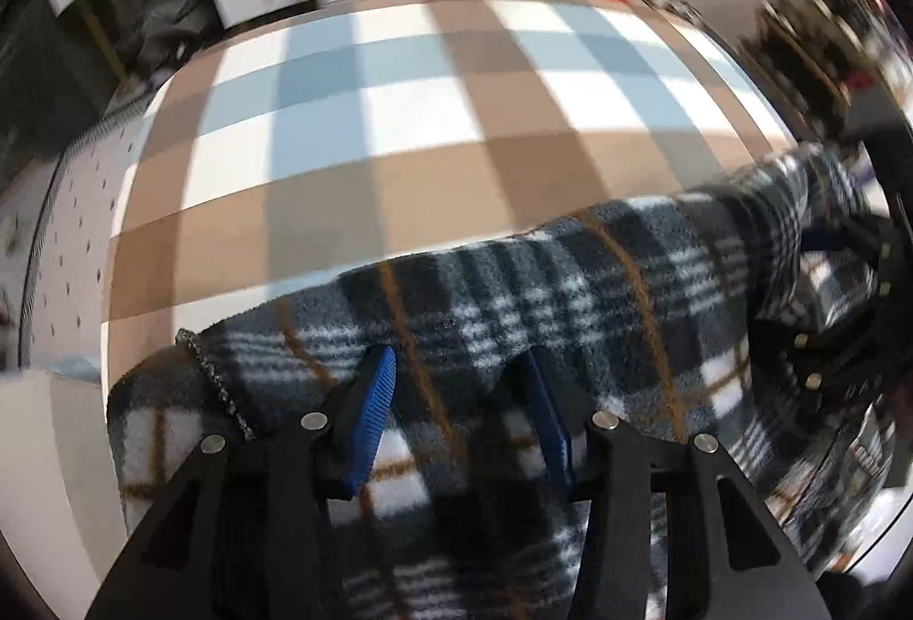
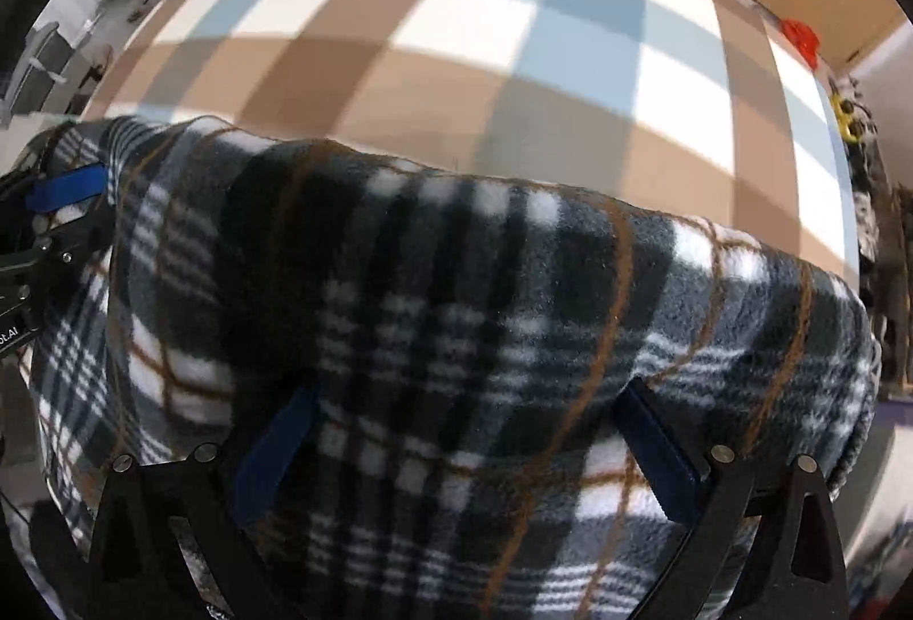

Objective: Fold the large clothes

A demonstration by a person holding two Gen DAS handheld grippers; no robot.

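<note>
both wrist views look steeply down, close over plaid fleece point(image 1: 513, 289).

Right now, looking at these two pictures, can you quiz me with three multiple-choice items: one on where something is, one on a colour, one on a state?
1. Where does the plaid fleece lie?
A. on the checked table cover
B. in a drawer
C. on the floor

2. What colour are the pads on the tongs?
A. red
B. blue
C. green

3. How is the fleece's far edge?
A. stretched flat
B. rolled over in a rounded fold
C. knotted

Answers:
1 A, the checked table cover stretches beyond it.
2 B, blue pads show on the left tongs and right tongs.
3 B, the edge curves over, doubled.
</note>
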